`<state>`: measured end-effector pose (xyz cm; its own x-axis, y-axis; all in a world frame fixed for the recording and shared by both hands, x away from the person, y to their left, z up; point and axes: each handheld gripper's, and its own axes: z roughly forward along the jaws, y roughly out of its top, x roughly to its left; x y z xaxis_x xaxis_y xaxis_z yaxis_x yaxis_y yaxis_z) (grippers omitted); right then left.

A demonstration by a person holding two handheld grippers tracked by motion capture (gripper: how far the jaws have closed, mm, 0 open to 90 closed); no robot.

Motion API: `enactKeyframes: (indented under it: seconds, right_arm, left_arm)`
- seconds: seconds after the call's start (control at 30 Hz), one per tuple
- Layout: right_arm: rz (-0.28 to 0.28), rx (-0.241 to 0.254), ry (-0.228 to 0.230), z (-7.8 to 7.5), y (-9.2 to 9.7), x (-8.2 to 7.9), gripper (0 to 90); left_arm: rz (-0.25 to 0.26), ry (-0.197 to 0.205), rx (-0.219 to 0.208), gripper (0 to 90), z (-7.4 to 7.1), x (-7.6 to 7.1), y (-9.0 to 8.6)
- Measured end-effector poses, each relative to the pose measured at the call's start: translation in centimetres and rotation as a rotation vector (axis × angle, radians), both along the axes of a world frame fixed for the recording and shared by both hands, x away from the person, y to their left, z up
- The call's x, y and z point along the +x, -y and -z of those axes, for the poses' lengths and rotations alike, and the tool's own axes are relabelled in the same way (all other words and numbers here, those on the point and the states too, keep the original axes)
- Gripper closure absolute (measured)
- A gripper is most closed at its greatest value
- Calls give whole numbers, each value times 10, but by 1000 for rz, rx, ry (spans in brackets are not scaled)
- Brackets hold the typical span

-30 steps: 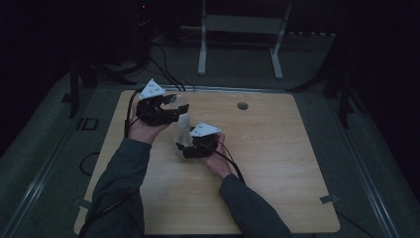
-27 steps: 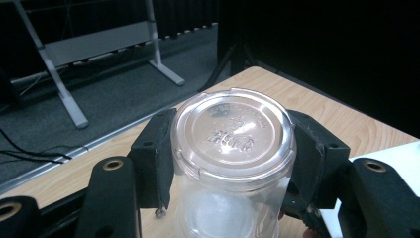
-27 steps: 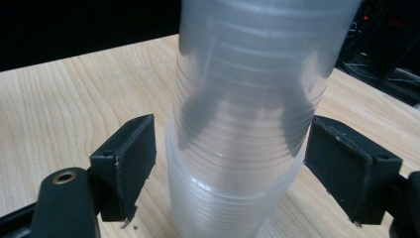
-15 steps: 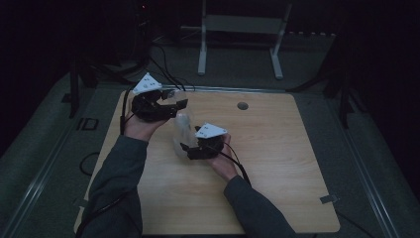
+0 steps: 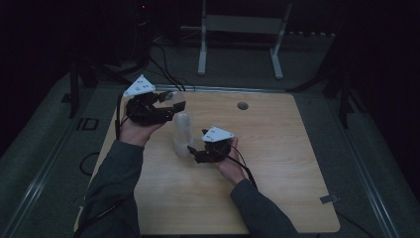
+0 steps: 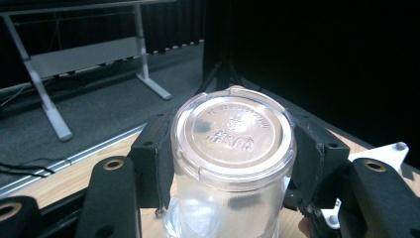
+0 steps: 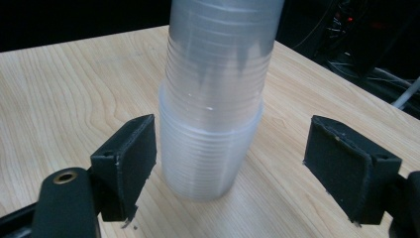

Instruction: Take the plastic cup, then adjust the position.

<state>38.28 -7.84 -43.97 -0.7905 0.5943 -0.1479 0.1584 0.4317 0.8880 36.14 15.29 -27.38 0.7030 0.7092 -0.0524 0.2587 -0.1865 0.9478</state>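
Observation:
A tall stack of clear plastic cups (image 5: 181,135) stands upside down on the wooden table (image 5: 277,163). My left gripper (image 5: 174,102) is at the top of the stack. In the left gripper view both black pads (image 6: 157,163) press the sides of the top cup (image 6: 233,134), whose round embossed base faces the camera. My right gripper (image 5: 194,152) is low, at the foot of the stack (image 7: 213,124). It is open, one jaw on each side of the bottom rims, with clear gaps to the plastic.
A round cable hole (image 5: 242,105) lies in the table toward the far edge. Beyond the table stands a white metal frame (image 5: 237,34) on the dark floor, and black cables (image 5: 163,74) trail off the far left corner.
The cup stack leaned between the two grippers half a second ago and now stands upright. My right gripper has dropped slightly toward the stack's foot. The left hand barely shifted.

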Motion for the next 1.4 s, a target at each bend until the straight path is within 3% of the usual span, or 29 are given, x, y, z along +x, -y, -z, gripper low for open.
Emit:
enactKeyframes:
  seconds: [0.27,0.87,1.4]
  right_arm:
    - [12,-25,-2,2,10,-4,211]
    - [-6,-31,12,-3,16,-12,218]
    - [-40,-32,8,-3,16,-22,250]
  left_arm:
    - [5,-13,0,417,8,-6,-1]
    - [26,-54,-37,417,32,-21,-4]
    - [18,-137,-103,417,72,-30,-9]
